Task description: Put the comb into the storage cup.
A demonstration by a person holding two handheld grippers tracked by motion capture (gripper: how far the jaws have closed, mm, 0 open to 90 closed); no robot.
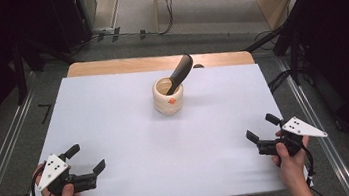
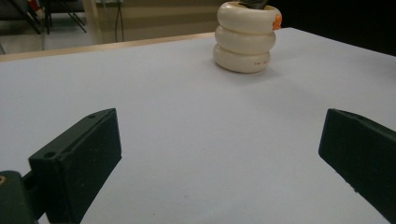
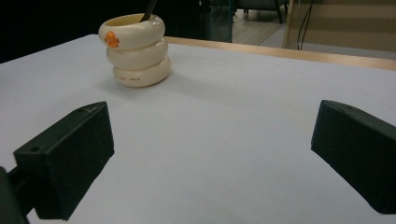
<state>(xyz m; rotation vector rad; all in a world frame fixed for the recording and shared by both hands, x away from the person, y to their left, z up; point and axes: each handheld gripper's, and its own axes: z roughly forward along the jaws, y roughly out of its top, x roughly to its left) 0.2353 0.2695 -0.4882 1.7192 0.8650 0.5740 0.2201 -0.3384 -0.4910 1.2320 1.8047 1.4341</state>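
A cream ringed cup (image 1: 168, 95) with an orange mark is seen standing upright toward the far middle of the white table (image 1: 115, 120), and a dark handled tool (image 1: 180, 73) is leaned inside it, tilted to the right. The left hand-held gripper (image 1: 88, 159) is held at the near left edge with its jaws spread wide and nothing between them. The right hand-held gripper (image 1: 262, 127) is held at the near right edge, likewise spread and empty. Both are kept well apart from the cup.

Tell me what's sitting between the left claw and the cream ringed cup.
Nothing: between the left claw and the cream cup lies bare white tabletop, as the high view and left gripper view show.
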